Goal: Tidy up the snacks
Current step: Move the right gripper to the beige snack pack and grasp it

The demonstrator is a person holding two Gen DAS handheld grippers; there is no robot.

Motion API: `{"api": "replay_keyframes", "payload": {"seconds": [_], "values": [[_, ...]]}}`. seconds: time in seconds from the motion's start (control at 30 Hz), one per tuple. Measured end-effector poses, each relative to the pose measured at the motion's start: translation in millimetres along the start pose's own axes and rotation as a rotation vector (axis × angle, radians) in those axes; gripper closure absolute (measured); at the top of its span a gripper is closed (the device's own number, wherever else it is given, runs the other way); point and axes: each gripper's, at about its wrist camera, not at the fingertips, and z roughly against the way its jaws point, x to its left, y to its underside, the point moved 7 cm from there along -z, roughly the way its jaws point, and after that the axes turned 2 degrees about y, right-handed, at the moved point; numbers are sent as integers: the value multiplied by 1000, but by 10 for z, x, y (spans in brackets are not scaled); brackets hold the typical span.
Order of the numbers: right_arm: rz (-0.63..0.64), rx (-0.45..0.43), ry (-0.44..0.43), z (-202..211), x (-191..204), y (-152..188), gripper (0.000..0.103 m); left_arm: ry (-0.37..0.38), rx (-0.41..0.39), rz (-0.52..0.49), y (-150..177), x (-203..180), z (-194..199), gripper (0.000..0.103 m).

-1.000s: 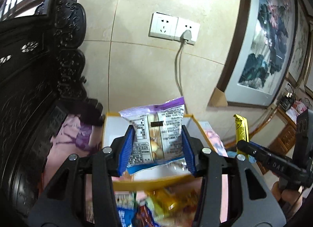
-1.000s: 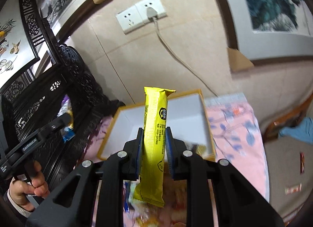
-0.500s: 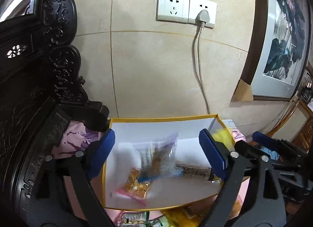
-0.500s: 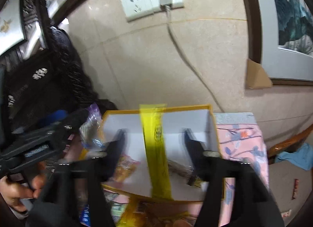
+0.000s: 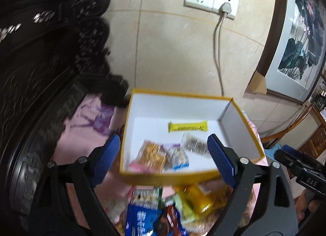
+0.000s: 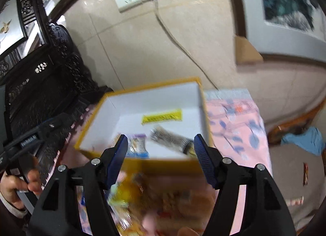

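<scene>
At far left of the right wrist view a hand (image 6: 14, 187) grips the left gripper's handle, which the left view lacks; at its own far right edge that view shows the right gripper (image 5: 299, 166) instead. The left gripper (image 5: 163, 161) stands wide, holding nothing, low in frame before the box (image 5: 183, 178). Right gripper (image 6: 161, 158) is likewise wide and bare. Centre frame, the yellow-rimmed, white-lined box holds a yellow bar (image 5: 187, 126) lying flat near its back, with three blurred packets (image 5: 163, 155) nearer the front. Loose snacks (image 5: 163, 209), perhaps a dozen, pile below it on pink cloth (image 6: 240, 126).
</scene>
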Motion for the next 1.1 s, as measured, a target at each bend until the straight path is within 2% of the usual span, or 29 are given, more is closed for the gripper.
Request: {"api": "replay_keyframes", "payload": {"seconds": [0.23,0.47,0.67,0.77,0.9,1.1], "values": [[-84,165,64,65,-384,855,35,-18,69,10,433,110,184,14],[-120,298,108,-70,-400,1468,35,-22,106,0,690,142,368,14],[-170,373,119,-251,-448,1735,37,-36,115,0,789,206,498,14],[-186,396,107,-306,-463,1772,42,-50,124,16,830,290,542,14],[-186,420,95,-373,-422,1802,44,-69,137,37,881,392,574,14],[-162,447,130,-458,-389,1865,48,-78,150,32,939,434,592,14]]}}
